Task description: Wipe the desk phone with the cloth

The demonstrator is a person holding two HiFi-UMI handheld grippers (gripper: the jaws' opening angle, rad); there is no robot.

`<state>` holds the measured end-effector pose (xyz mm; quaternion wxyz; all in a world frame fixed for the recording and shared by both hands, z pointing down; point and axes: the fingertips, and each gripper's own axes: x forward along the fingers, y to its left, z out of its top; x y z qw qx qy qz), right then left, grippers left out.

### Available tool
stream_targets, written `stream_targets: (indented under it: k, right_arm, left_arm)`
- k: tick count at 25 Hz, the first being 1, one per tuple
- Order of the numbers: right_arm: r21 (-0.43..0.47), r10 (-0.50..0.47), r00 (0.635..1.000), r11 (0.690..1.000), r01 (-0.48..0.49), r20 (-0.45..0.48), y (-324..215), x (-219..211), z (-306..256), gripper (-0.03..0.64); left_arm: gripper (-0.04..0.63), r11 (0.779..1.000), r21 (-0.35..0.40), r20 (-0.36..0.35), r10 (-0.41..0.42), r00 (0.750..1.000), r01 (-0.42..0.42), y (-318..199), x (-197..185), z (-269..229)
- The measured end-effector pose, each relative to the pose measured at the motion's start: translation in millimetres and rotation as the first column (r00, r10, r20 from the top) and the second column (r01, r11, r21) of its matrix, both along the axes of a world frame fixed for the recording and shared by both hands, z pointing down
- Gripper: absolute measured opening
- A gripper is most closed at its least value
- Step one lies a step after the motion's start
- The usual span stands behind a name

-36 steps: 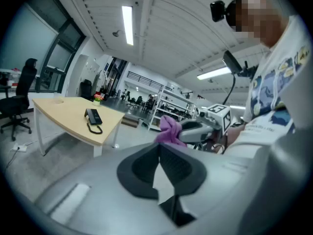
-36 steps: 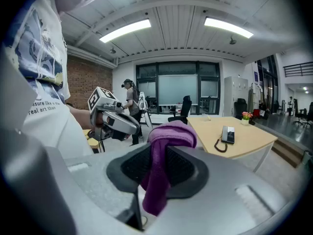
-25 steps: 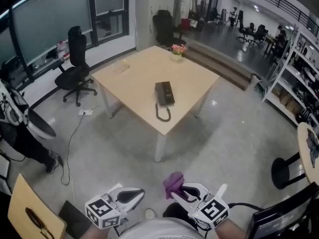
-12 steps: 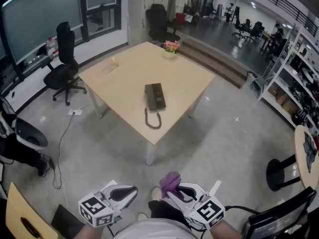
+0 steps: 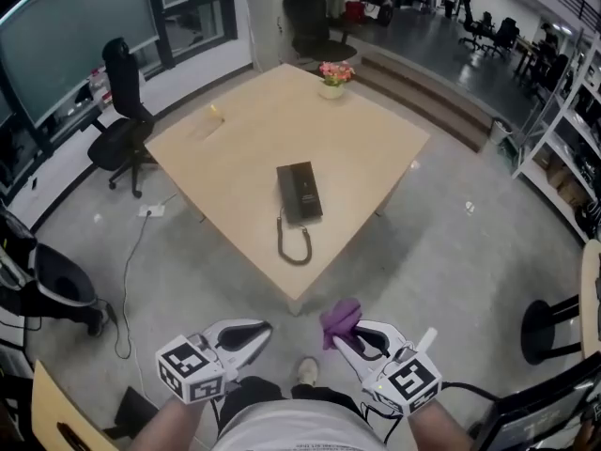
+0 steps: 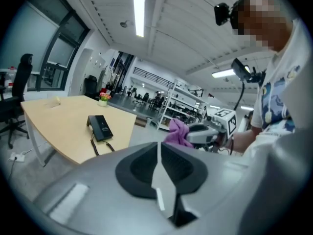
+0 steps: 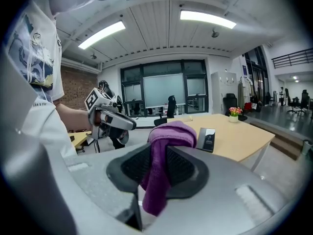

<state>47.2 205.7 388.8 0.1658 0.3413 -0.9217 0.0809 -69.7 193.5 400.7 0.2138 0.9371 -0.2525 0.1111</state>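
Note:
The black desk phone (image 5: 300, 193) lies near the front corner of the wooden table (image 5: 282, 120), its coiled cord (image 5: 293, 242) looping toward the edge. It also shows small in the left gripper view (image 6: 100, 127) and the right gripper view (image 7: 209, 139). My right gripper (image 5: 343, 341) is shut on a purple cloth (image 5: 340, 319), which drapes between its pads (image 7: 166, 146). My left gripper (image 5: 263, 329) holds nothing, with its jaws nearly together and only a thin slit between them (image 6: 158, 153). Both grippers hang over the floor, well short of the table.
A flower pot (image 5: 331, 75) stands at the table's far corner and a small yellowish item (image 5: 216, 113) at its left side. Black office chairs (image 5: 122, 101) stand left and behind. A cable (image 5: 131, 261) runs along the floor. Shelving (image 5: 573, 148) lines the right.
The table and phone have come nearer and lower in the head view. Both grippers stay in front of my body, the right still holding the cloth.

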Motion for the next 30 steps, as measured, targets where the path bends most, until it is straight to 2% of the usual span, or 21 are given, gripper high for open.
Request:
stream_targets:
  k: [4,9,17,21,25,30]
  right_arm:
    - [-0.034,0.023,1.000,0.999,-0.023,0.011,-29.1,5.1,7.5,0.092]
    - [-0.076,0.057,0.998,0.995,-0.057,-0.010,-65.1,5.6,21.3,0.091]
    - [-0.098,0.139,0.989,0.985,-0.143,-0.045,-133.0,-6.1,14.8,0.092]
    - [-0.107,0.164,0.985,0.980,-0.169,-0.054,-158.7,-14.3,17.2,0.092]
    - [-0.152,0.150,0.986,0.976,-0.159,-0.069,-169.7,-14.7,25.7,0.092]
    - [-0.192,0.106,0.991,0.974,-0.120,-0.079,-191.6,-4.9,30.1,0.092]
  left_arm:
    - [0.046,0.998,-0.061,-0.020,-0.012,1.000,0.011,-44.2,4.5,9.9]
    - [0.054,0.995,-0.101,-0.019,-0.016,1.000,0.014,-101.7,-2.2,30.1]
    - [0.101,0.975,-0.224,-0.064,-0.013,0.998,-0.001,-198.6,-9.6,72.2]
    - [0.116,0.951,-0.310,-0.111,-0.024,0.994,-0.011,-243.6,-9.7,99.2]
    - [0.182,0.921,-0.388,-0.123,-0.065,0.990,0.012,-285.4,-4.8,130.5]
    - [0.233,0.872,-0.487,-0.163,-0.135,0.977,0.039,-334.5,6.7,163.7]
